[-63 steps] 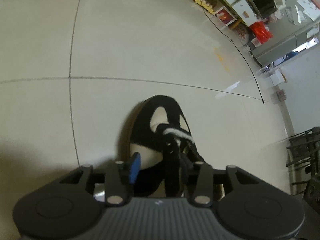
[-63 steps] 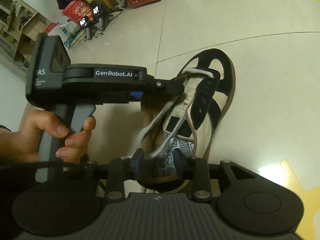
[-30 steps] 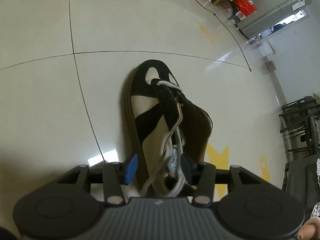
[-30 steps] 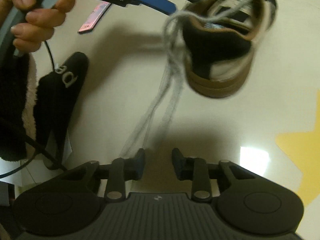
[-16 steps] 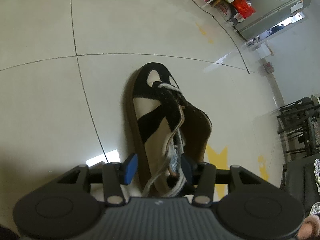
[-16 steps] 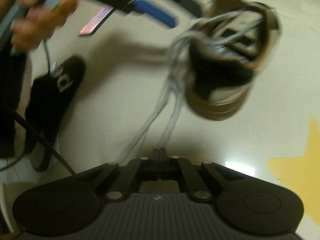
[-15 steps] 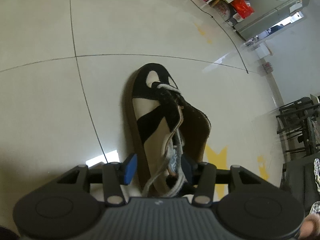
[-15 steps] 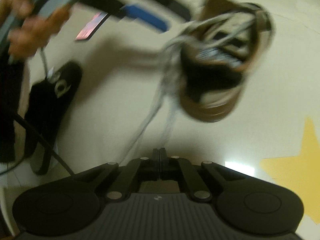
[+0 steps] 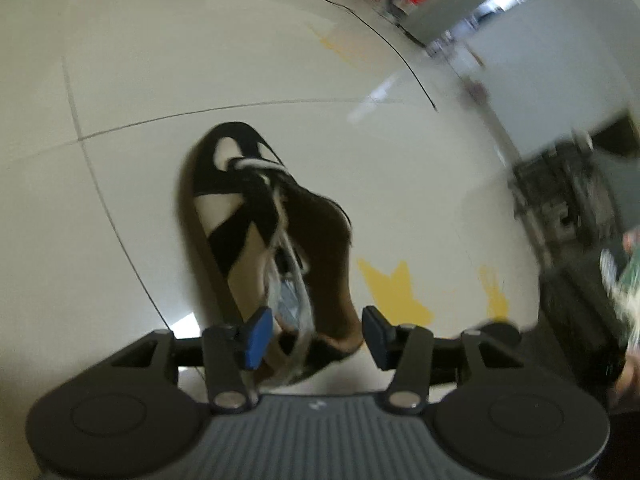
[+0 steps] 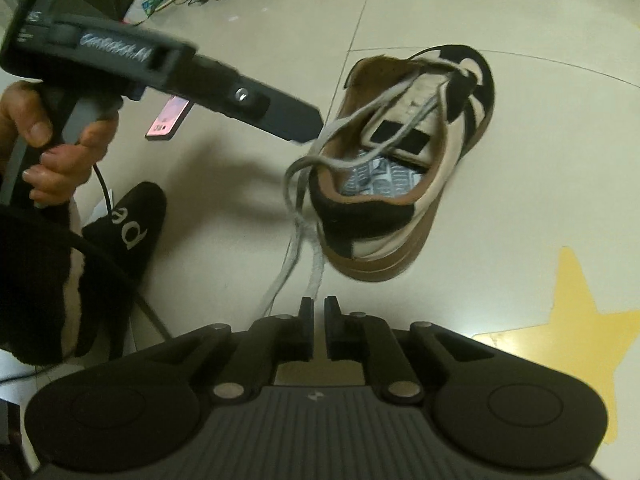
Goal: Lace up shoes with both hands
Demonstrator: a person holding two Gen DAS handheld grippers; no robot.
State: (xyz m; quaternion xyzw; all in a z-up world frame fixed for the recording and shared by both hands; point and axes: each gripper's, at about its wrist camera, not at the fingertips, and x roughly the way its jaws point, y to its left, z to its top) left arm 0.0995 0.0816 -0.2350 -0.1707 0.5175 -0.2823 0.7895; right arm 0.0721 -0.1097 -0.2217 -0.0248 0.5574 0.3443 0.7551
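Observation:
A black-and-cream shoe [image 9: 240, 216] with a brown sole lies on the tiled floor, toe pointing away; in the right wrist view the shoe [image 10: 404, 184] shows its open heel. Its grey-white laces [image 10: 304, 184] hang loose over the collar and run down toward me. My left gripper [image 9: 316, 336] is open, its blue pads astride the shoe's heel end, and blurred laces [image 9: 288, 280] pass between them. Seen from the side, my left gripper [image 10: 304, 130] points at the lace loop. My right gripper [image 10: 319, 312] is nearly closed, with one lace strand running into its tips.
A hand [image 10: 52, 136] holds the left gripper's handle. A black slipper [image 10: 132, 224] and a pink phone [image 10: 168, 120] lie left of the shoe. Yellow star stickers [image 10: 580, 320] mark the floor. Black furniture [image 9: 568, 200] stands at the right, clutter along the far wall.
My right gripper shut on the lace and drew back; its fingers now show a thin gap. The shoe has turned and shifted. The left gripper stays open over the heel, its view now blurred.

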